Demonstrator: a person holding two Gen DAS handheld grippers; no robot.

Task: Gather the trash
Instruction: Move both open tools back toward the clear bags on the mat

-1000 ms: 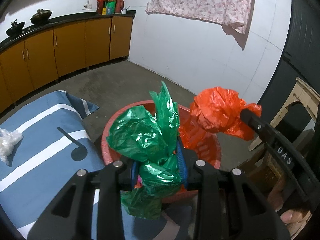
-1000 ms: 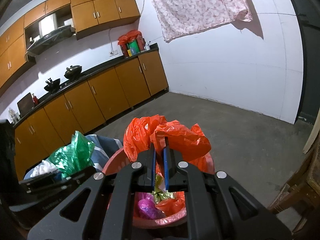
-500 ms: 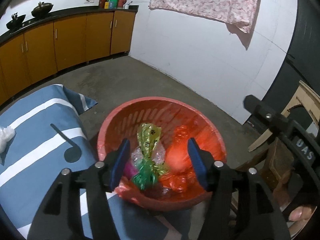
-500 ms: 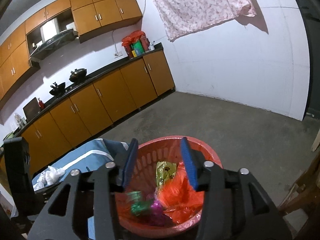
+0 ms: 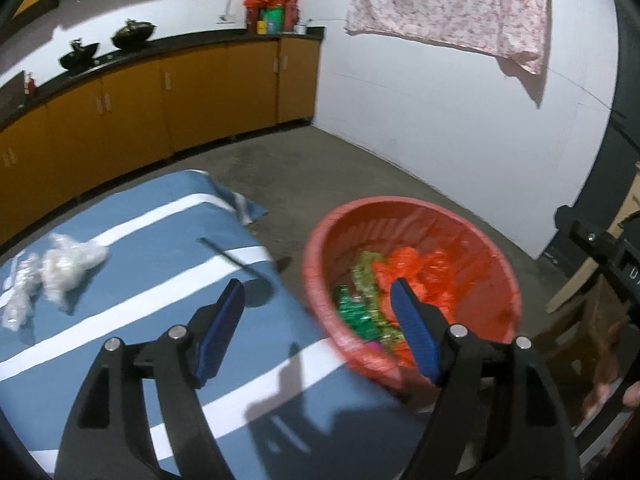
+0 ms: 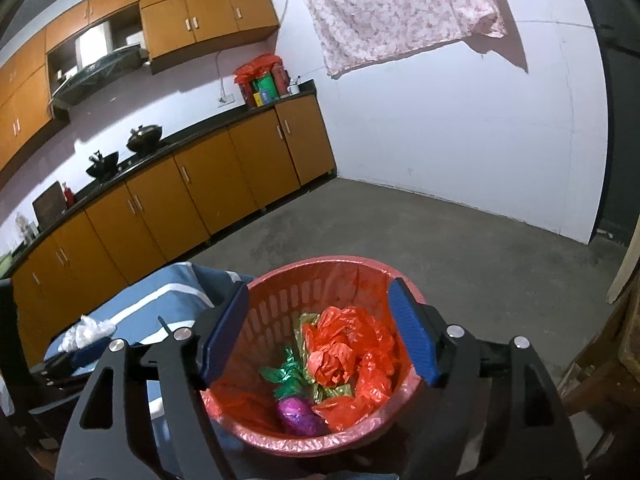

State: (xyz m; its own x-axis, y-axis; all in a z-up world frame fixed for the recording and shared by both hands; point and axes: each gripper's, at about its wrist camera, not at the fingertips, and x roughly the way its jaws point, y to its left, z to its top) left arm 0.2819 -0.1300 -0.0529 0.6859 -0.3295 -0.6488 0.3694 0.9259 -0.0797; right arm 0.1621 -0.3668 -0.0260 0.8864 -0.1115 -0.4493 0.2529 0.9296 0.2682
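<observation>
The left gripper (image 5: 316,308) hangs over the right edge of the bench (image 5: 132,312), its jaws opening with nothing between them. The right gripper (image 6: 316,320) hovers above the red basket (image 6: 280,312), jaws likewise opening and empty. The basket stands just beside the bench's right edge and holds the orange bag (image 6: 344,356), the green bag (image 6: 286,378) and a purple wrapper (image 6: 298,414). Two crumpled clear bags (image 5: 70,264) lie on the far left of the bench, well apart from both grippers. Beyond the bench the bare floor (image 6: 460,240) runs open to the cabinets (image 6: 224,184) and white wall (image 6: 460,120).
</observation>
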